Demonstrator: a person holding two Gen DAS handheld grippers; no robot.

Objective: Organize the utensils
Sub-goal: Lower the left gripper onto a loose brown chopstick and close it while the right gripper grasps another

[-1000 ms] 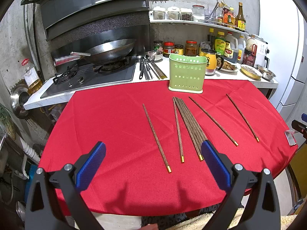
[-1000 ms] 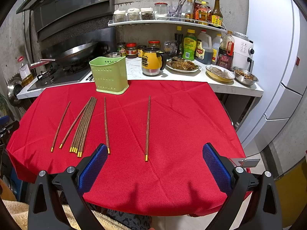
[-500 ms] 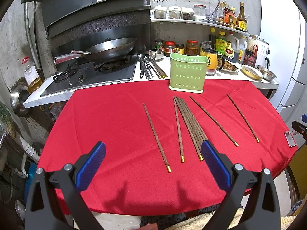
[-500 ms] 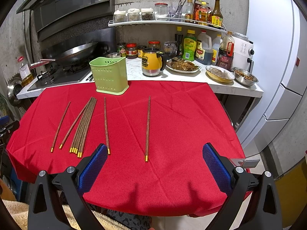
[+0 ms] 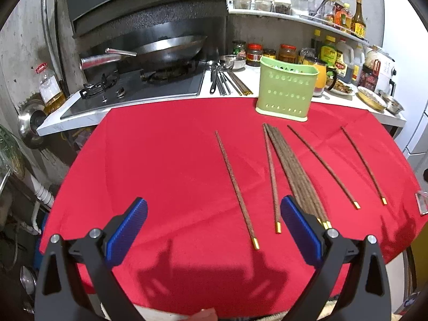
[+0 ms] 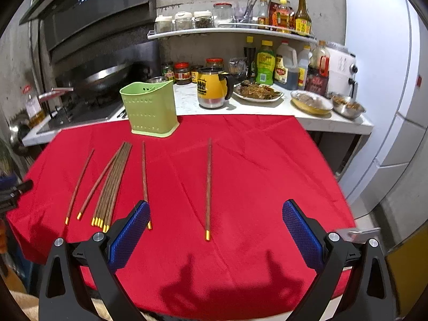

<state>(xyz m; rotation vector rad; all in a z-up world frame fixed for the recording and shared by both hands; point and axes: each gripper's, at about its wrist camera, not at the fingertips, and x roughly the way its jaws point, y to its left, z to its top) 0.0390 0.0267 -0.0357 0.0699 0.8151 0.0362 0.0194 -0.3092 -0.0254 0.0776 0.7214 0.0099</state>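
Several brown chopsticks with gold tips lie on a red tablecloth: a bundle and single ones spread to either side. A green perforated utensil holder stands upright at the cloth's far edge. My left gripper is open and empty, low over the near edge, short of the single chopstick. My right gripper is open and empty, with the lone right chopstick's gold tip between its fingers.
A stove with a wok sits at the back left. Metal utensils lie on the white counter. A yellow mug, food dishes, jars and bottles line the counter and shelf. A white fridge is at the right.
Both grippers have moved slightly forward toward the chopsticks. The chopsticks and holder have not moved.
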